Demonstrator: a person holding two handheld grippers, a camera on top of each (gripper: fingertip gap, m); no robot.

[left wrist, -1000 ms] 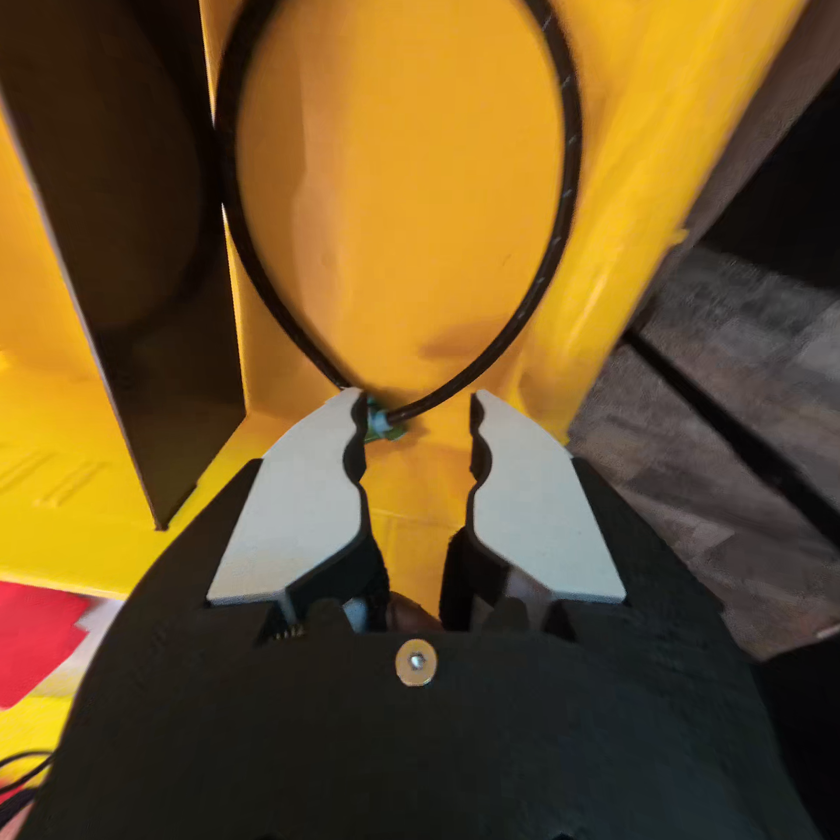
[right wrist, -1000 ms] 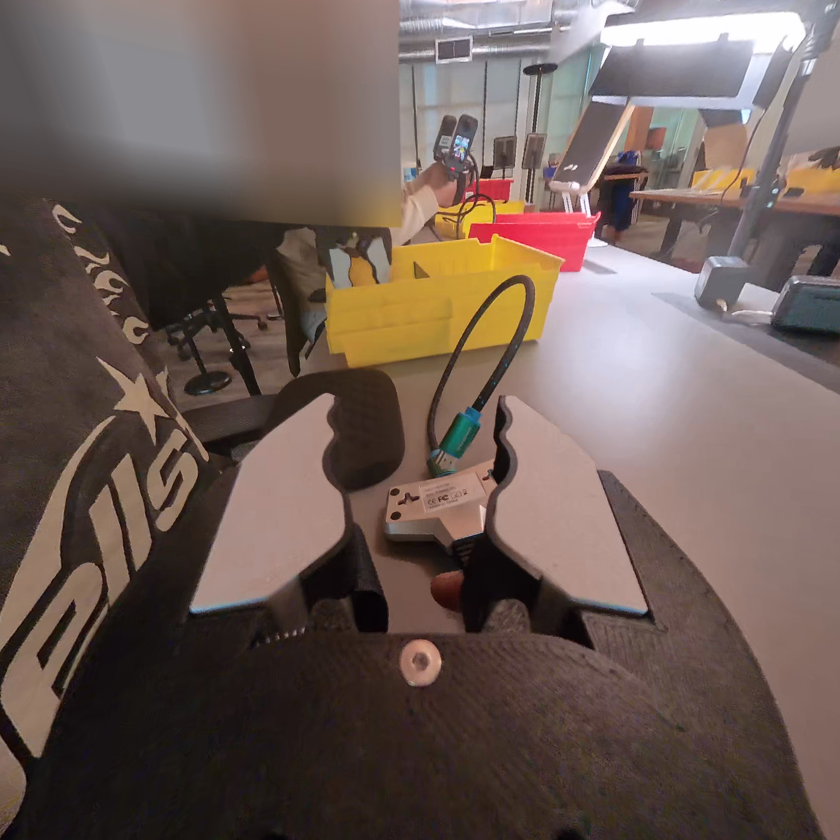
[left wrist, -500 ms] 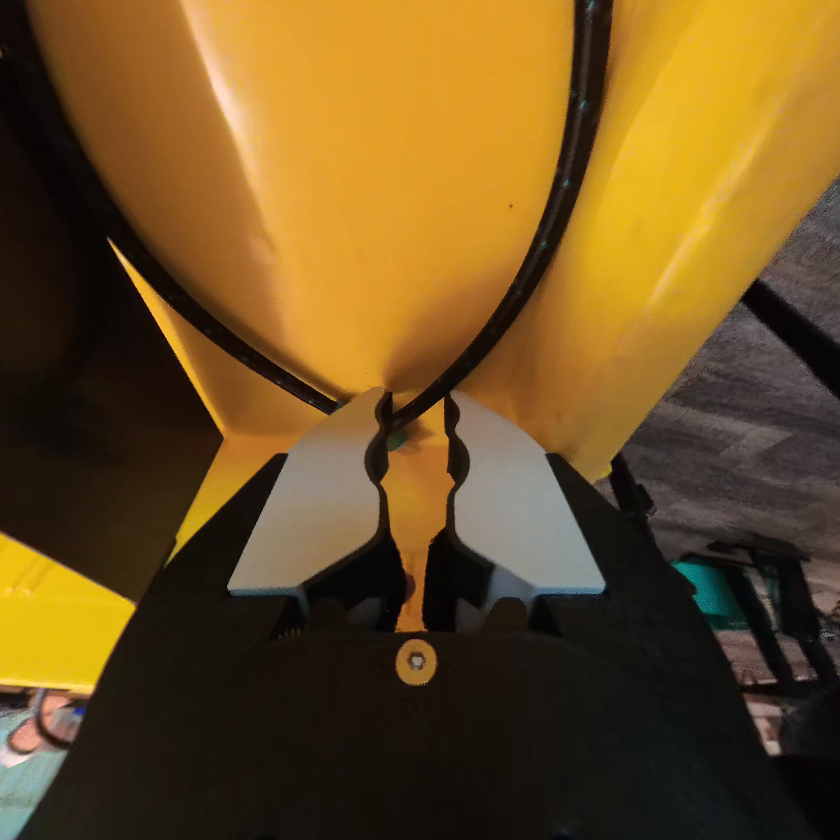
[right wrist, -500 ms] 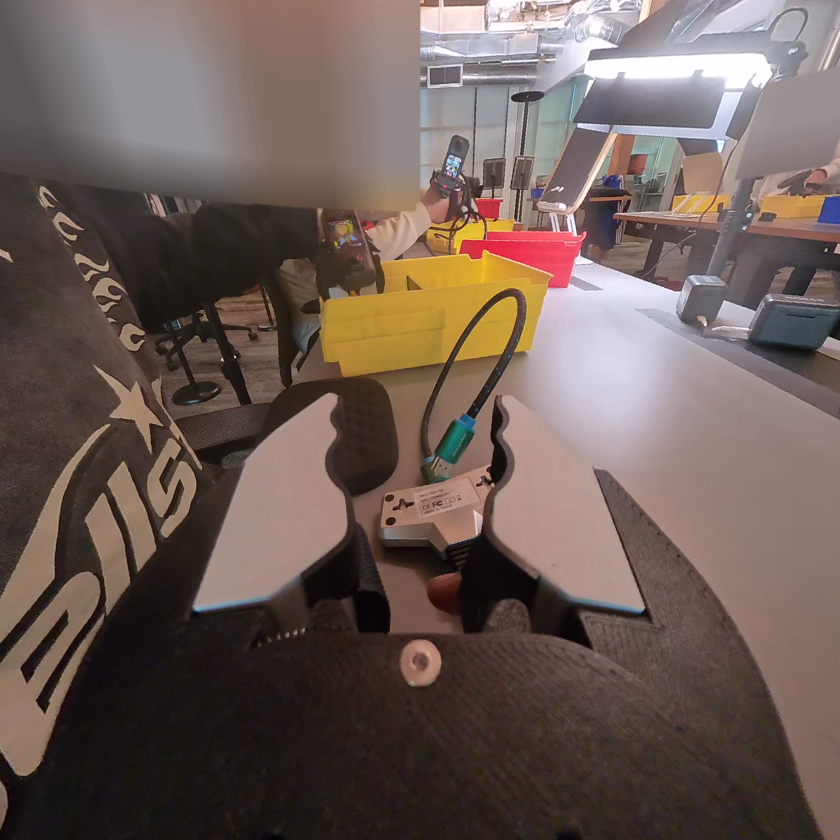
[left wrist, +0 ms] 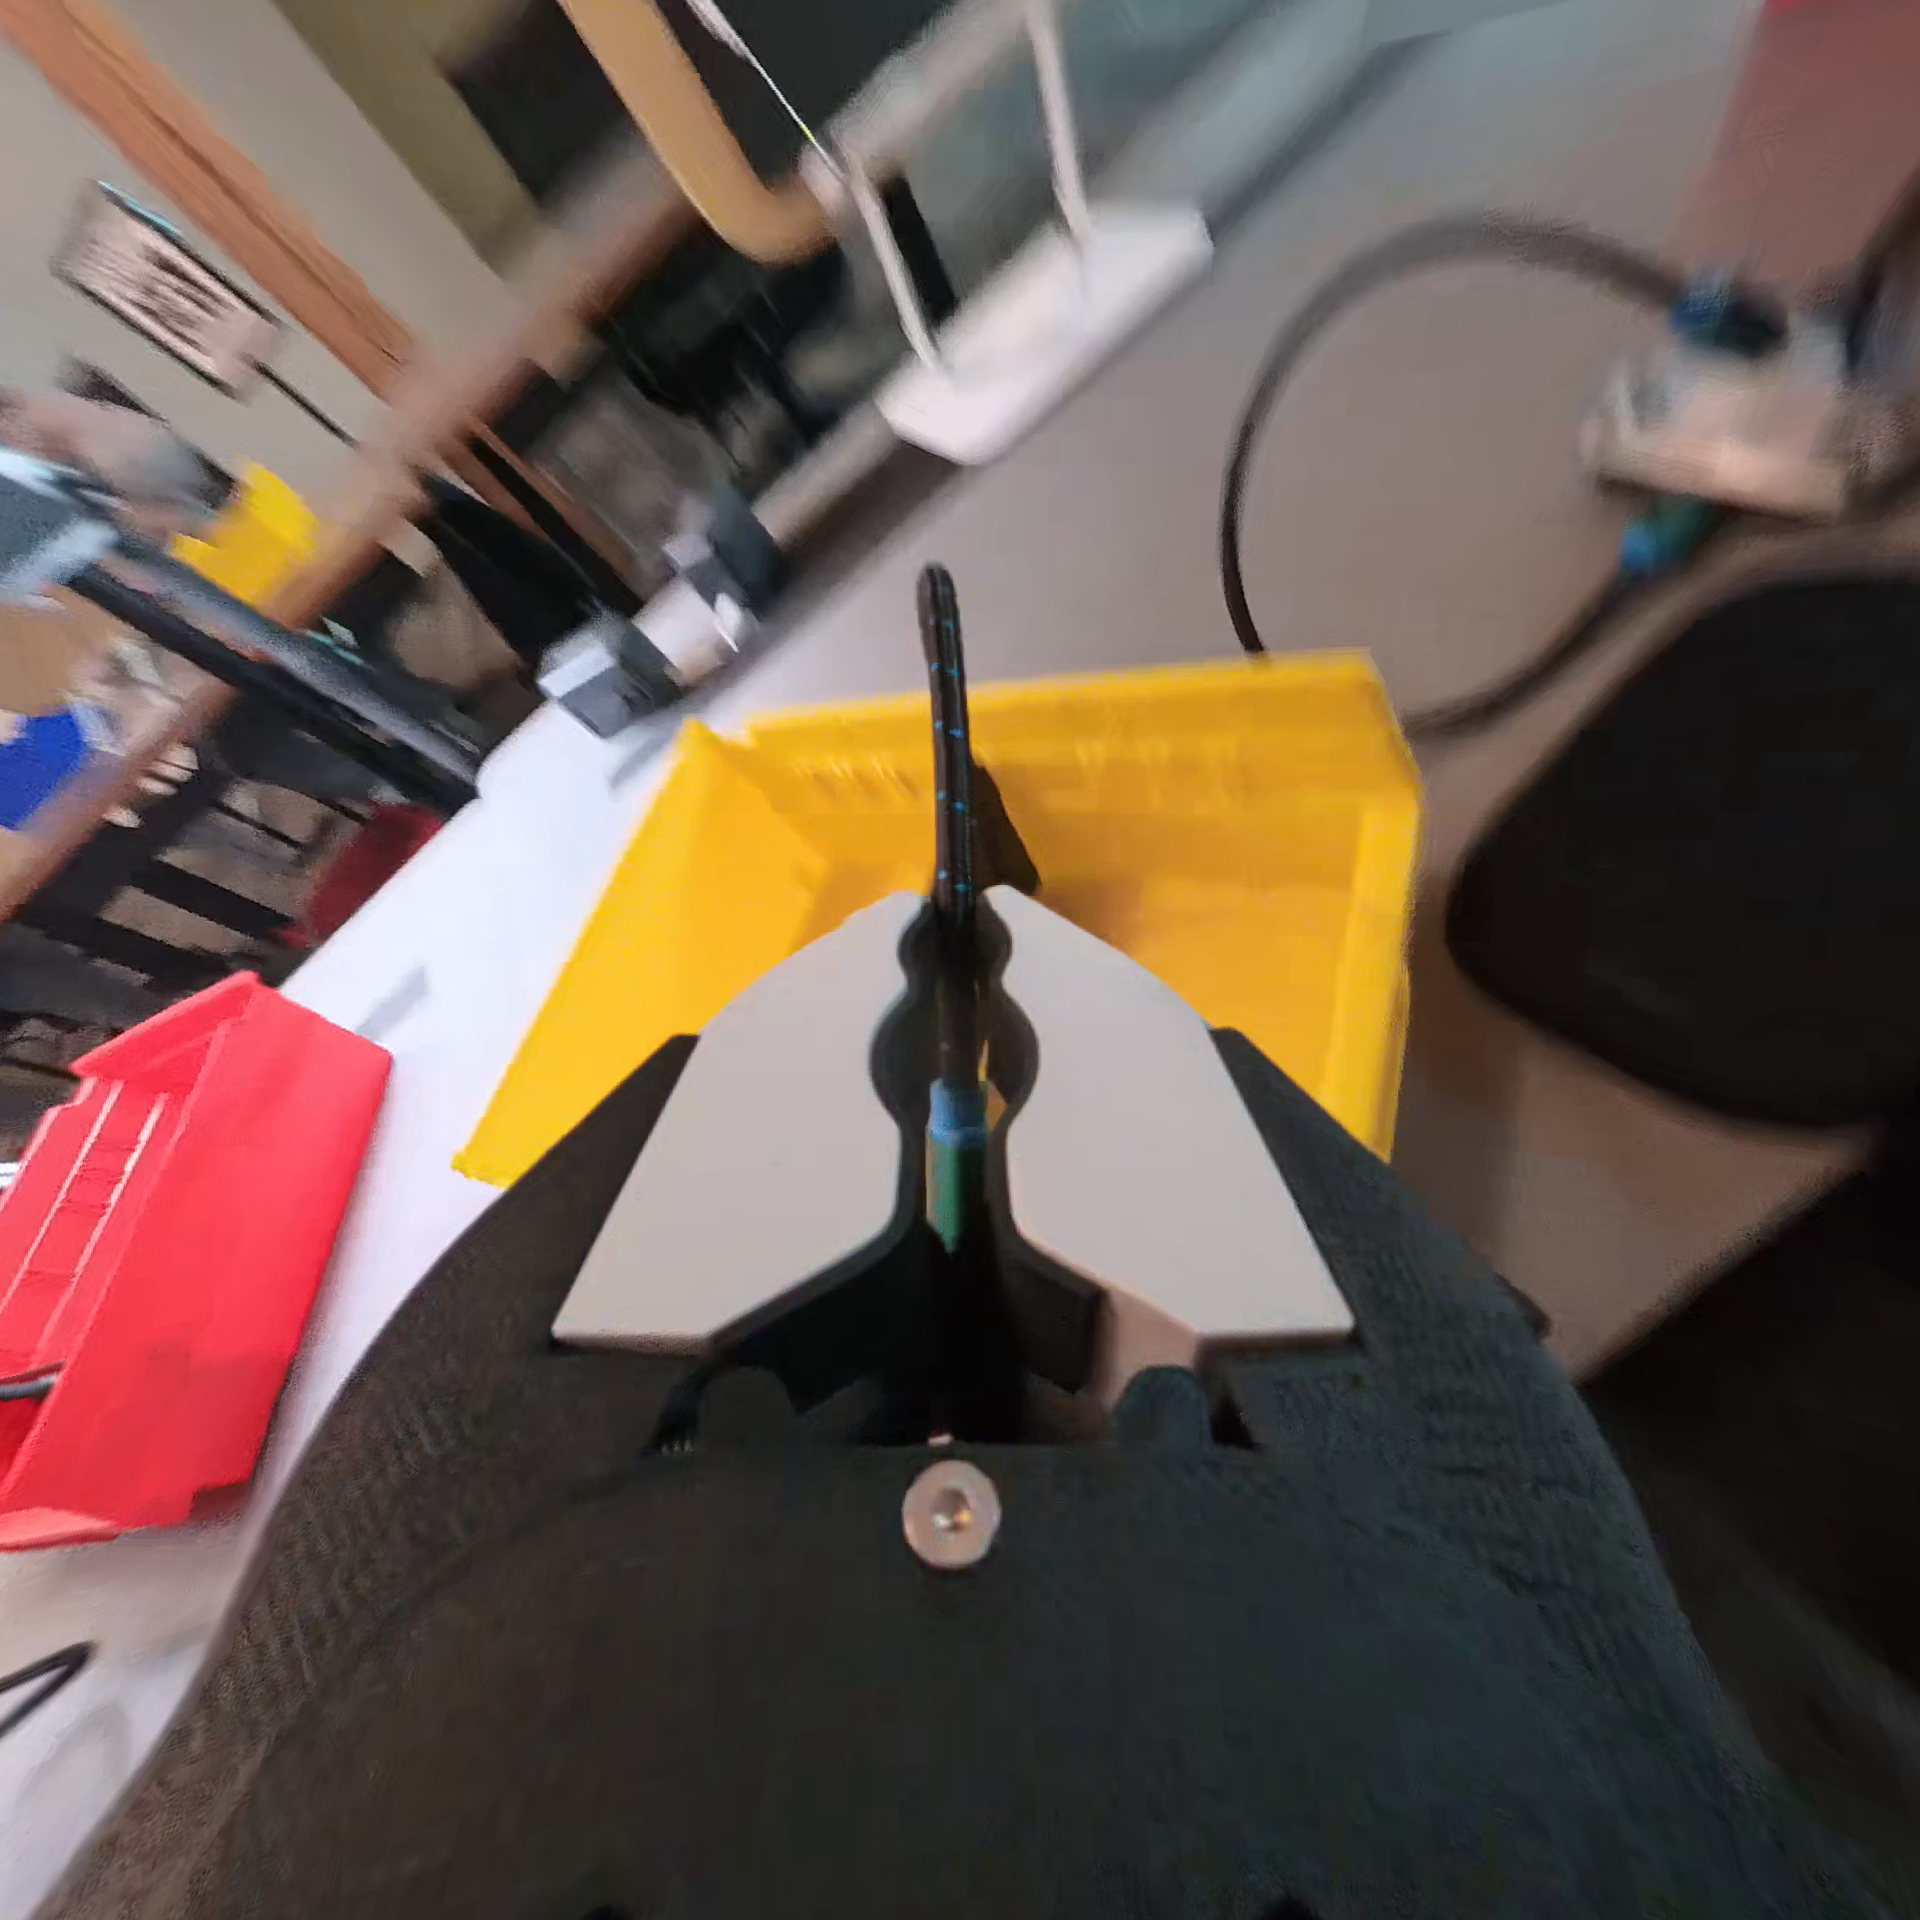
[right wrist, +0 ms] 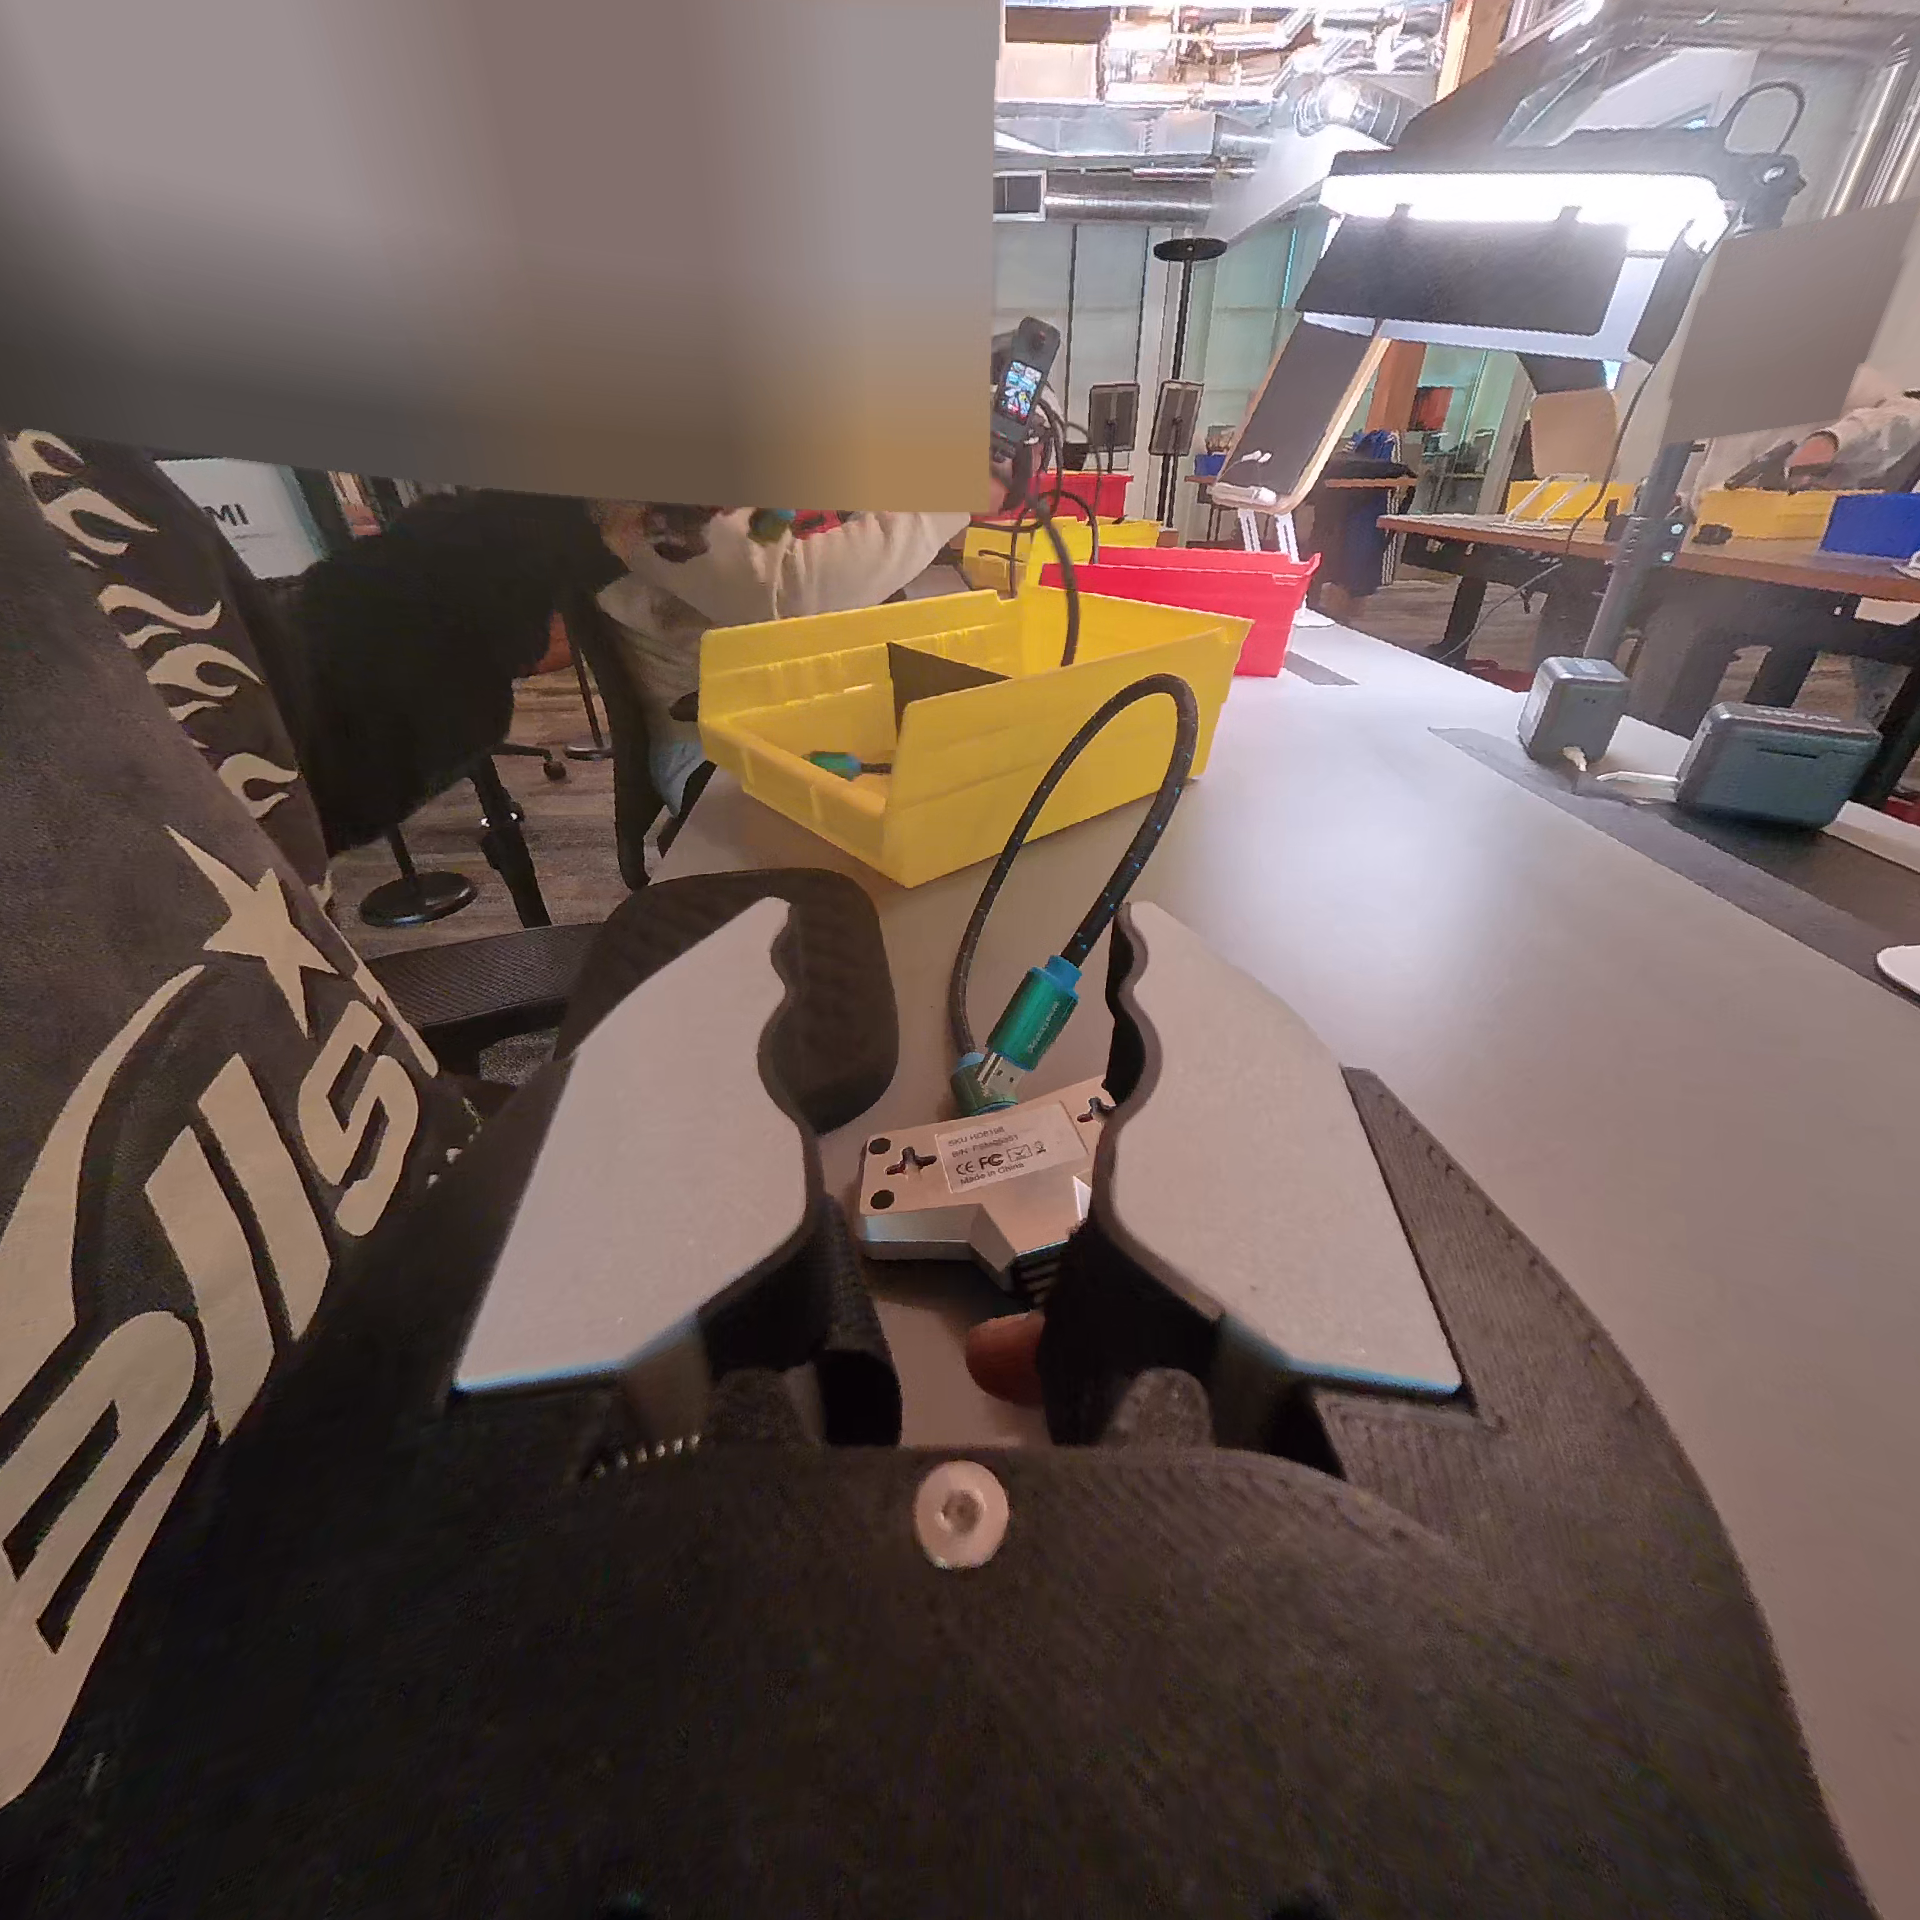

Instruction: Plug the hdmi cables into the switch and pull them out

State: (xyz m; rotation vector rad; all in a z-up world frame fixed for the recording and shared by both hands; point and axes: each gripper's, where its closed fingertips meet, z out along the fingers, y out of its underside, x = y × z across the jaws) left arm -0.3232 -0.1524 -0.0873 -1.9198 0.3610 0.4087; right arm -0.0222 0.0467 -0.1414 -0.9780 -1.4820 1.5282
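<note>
My left gripper [left wrist: 956, 899] is shut on a black braided HDMI cable [left wrist: 951, 727]. The cable's green plug [left wrist: 954, 1174] sits between the fingers, and I hold it above the yellow bin [left wrist: 1195, 790]. The view is blurred by motion. My right gripper [right wrist: 951, 920] is open, low over the table. The silver switch [right wrist: 935, 1195] lies between its fingers, close to the right finger [right wrist: 1226, 1143]. A second black cable [right wrist: 1101, 790] with a teal plug [right wrist: 1039, 1018] is plugged into the switch. The switch also shows blurred in the left wrist view [left wrist: 1725, 436].
The yellow bin [right wrist: 966, 790] stands on the grey table [right wrist: 1455, 987] beyond the switch, with a green plug [right wrist: 842, 767] inside. A red bin [left wrist: 156, 1195] lies to its left. A black-clothed person [right wrist: 156, 935] sits close on the left. Small boxes [right wrist: 1766, 769] stand far right.
My left gripper closed on the cable inside the yellow bin and lifted it up and back out of the bin. My right gripper stayed open over the switch, barely moving.
</note>
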